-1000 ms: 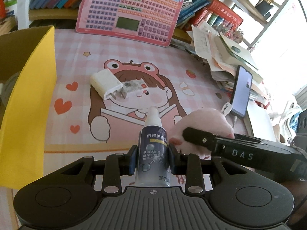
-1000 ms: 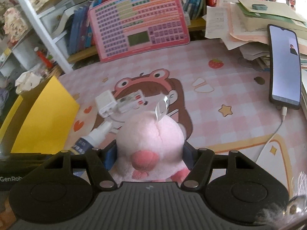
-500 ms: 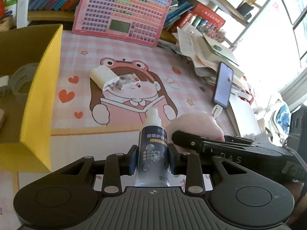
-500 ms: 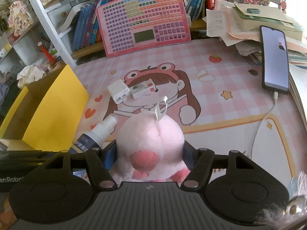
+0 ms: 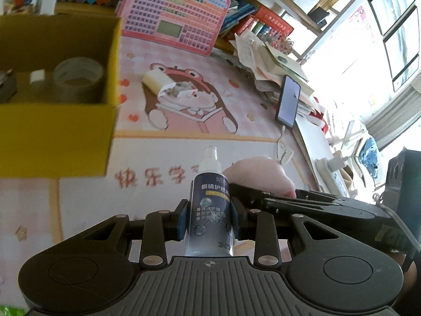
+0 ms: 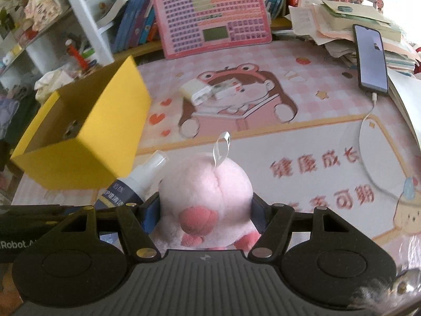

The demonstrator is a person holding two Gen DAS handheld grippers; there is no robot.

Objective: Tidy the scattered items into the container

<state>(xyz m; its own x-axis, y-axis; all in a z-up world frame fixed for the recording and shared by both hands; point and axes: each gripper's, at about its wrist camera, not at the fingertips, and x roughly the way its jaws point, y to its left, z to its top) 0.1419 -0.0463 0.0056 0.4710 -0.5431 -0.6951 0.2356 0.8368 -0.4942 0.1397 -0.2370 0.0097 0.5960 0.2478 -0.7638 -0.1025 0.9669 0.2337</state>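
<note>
My left gripper (image 5: 209, 217) is shut on a dark-blue spray bottle (image 5: 210, 202) with a white nozzle, held above the pink mat. My right gripper (image 6: 205, 212) is shut on a pink plush toy (image 6: 206, 192) with a white loop tag. The bottle shows at the left of the right wrist view (image 6: 136, 184); the plush shows right of the bottle in the left wrist view (image 5: 260, 173). The yellow box (image 5: 58, 137) stands open at the left, also seen in the right wrist view (image 6: 86, 144), holding a tape roll (image 5: 77, 75) and small items. A white charger (image 6: 196, 92) and small clear part (image 6: 226, 88) lie on the mat.
A pink keyboard toy (image 6: 213, 26) leans against bookshelves at the back. A phone (image 6: 371, 58) on a white cable (image 6: 368, 142) leans on a stack of papers (image 6: 329, 26) at the right. The pink cartoon mat (image 6: 302, 142) covers the desk.
Both grippers have risen and pulled back from the mat with their loads. The yellow box now shows its open inside in the left wrist view.
</note>
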